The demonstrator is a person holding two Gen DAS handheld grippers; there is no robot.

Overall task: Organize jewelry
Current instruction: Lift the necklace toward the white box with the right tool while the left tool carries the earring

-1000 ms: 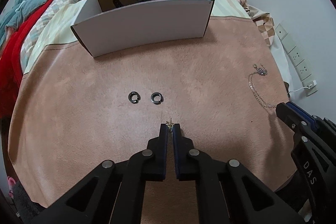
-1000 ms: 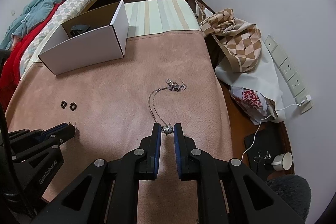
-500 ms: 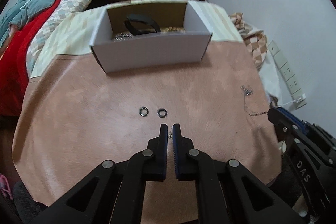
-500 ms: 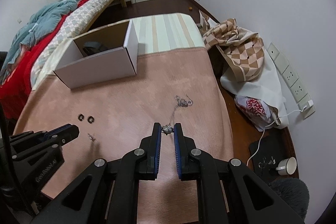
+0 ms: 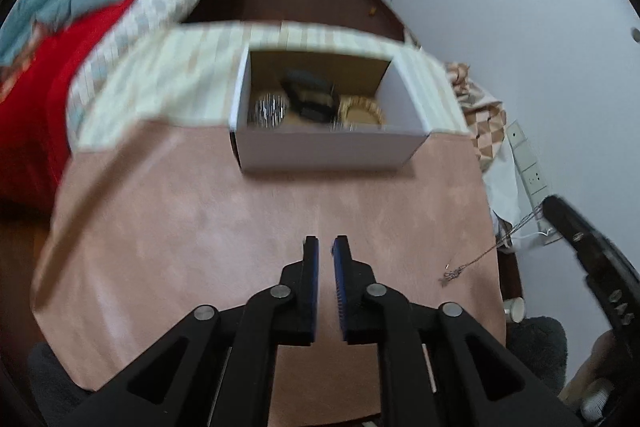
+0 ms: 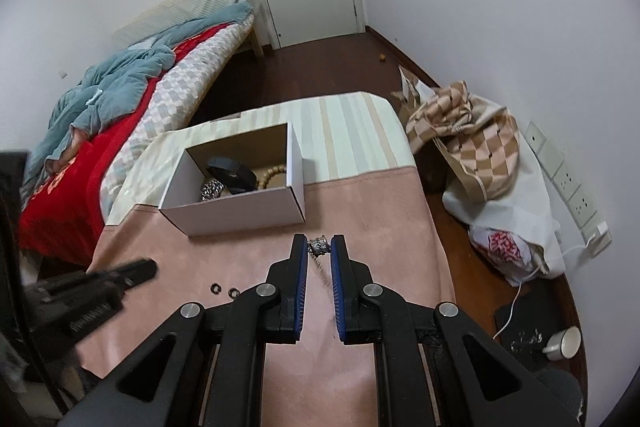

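Centre of right view: your right gripper (image 6: pixel 319 247) clamps necklace (image 6: pixel 319 246), lifted off pink mat (image 6: pixel 380 211) since a second ago, below box (image 6: pixel 236 215). Left gripper (image 5: pixel 325 247): narrow gap, earring gone.

white box (image 6: pixel 236 217), pink tablecloth (image 6: pixel 380 211), red blanket (image 6: pixel 76 167)

No legible txt; red bag (image 6: pixel 505 243) print unreadable.

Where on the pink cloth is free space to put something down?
Bare pink cloth lies between the white box and the right gripper holding the necklace. Crowded: the two dark rings near the left gripper, and inside the box.
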